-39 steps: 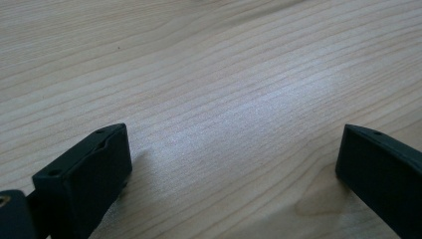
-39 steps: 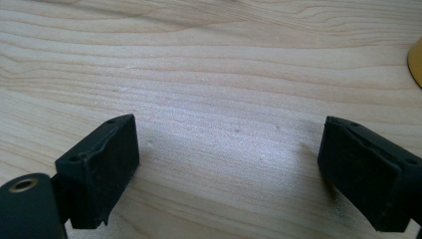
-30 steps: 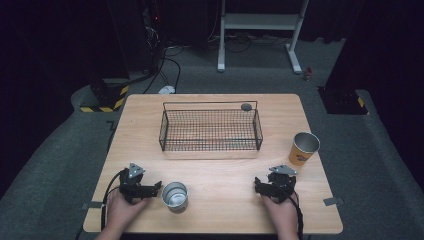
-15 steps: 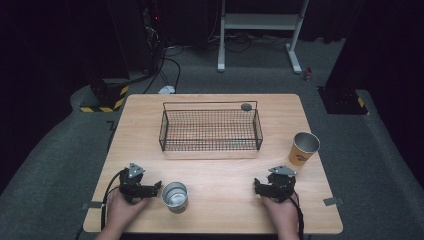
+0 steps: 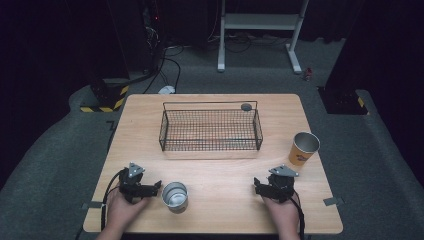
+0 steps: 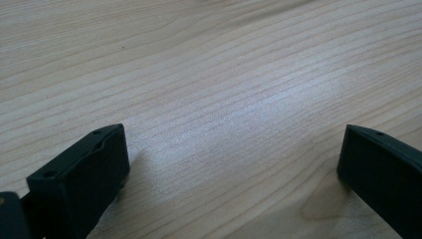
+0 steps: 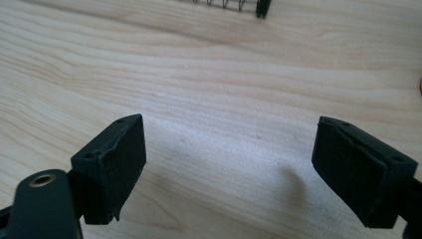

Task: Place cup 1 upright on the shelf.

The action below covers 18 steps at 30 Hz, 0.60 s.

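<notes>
1. left gripper (image 5: 150,188) rests low on the wooden table (image 5: 220,175), jaws spread wide and just been opening, bare wood grain between them in its own view.
2. just beside its tips stands a silver metal cup (image 5: 175,196), upright, not touched.
3. right gripper (image 5: 265,187) sits near the front edge too, jaws wide apart, nothing between them.
4. both hands lie flat behind their grippers.
5. farther off: an orange paper cup (image 5: 303,149), marking unreadable, and a black wire basket (image 5: 210,129).

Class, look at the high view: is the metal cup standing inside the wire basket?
No, the metal cup stands on the table, nearer the person than the wire basket.
</notes>
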### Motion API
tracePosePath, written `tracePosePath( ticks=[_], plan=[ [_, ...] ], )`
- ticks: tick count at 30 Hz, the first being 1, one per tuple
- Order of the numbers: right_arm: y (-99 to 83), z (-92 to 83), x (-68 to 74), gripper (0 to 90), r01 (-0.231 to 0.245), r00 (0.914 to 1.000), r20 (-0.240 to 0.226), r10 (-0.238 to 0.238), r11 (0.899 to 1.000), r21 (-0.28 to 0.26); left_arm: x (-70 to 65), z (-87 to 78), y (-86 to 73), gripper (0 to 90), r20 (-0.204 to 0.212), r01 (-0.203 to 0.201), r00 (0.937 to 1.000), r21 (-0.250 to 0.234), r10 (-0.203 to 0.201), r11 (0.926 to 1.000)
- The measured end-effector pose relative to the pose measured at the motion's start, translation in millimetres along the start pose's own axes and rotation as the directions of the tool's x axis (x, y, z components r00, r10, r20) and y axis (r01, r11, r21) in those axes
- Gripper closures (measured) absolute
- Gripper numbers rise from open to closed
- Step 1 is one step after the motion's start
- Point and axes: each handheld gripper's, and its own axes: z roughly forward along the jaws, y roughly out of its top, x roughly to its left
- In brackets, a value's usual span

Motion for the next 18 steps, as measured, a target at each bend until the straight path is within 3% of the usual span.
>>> tracePosePath(
  ticks=[11, 18],
  plan=[
    [1.9, -10.3, -1.3, 13.4, -0.005, 0.9999, 0.013, 0.005, 0.998, -0.066, 0.1, 0.0, 0.0, 0.3, -0.001, 0.001, 1.0, 0.0, -0.001, 1.0],
    [-2.0, -13.0, -9.9, 13.2, -0.017, 0.999, 0.038, 0.021, 0.996, -0.09, 0.1, 0.0, 0.0, 0.3, -0.001, 0.001, 1.0, 0.0, -0.001, 1.0]
  ],
)
